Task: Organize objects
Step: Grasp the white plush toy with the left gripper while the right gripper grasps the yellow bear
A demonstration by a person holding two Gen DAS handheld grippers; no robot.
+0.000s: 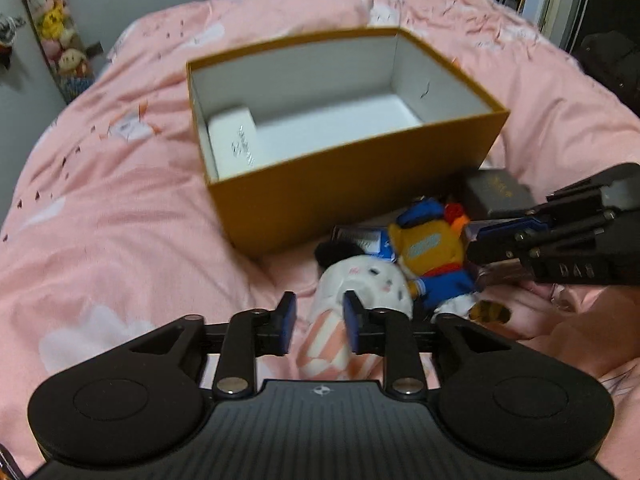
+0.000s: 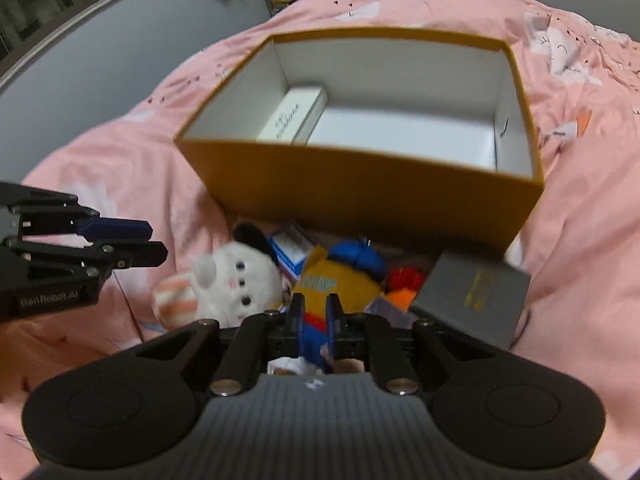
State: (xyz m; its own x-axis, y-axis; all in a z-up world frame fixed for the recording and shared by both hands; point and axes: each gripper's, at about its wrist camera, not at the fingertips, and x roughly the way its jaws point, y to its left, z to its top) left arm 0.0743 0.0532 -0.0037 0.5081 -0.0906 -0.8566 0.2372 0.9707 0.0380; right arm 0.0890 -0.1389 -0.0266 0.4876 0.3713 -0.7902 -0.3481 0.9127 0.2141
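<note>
An open orange box (image 1: 352, 192) (image 2: 360, 200) with white walls sits on the pink bed and holds a white carton (image 1: 236, 140) (image 2: 294, 114). In front of it lie a white plush with a striped body (image 1: 360, 284) (image 2: 232, 280), a yellow-and-blue plush (image 1: 432, 256) (image 2: 340, 284), a grey box (image 1: 500, 192) (image 2: 476, 296) and a small blue-white carton (image 2: 290, 252). My left gripper (image 1: 318, 320) is open around the white plush's striped body. My right gripper (image 2: 316, 320) is narrowly open around the yellow-and-blue plush's blue body.
The pink quilt (image 1: 120, 220) covers the bed in soft folds. A hanging rack of plush toys (image 1: 56, 28) is on the wall at the far left. A dark object (image 1: 612, 64) sits off the bed's right edge.
</note>
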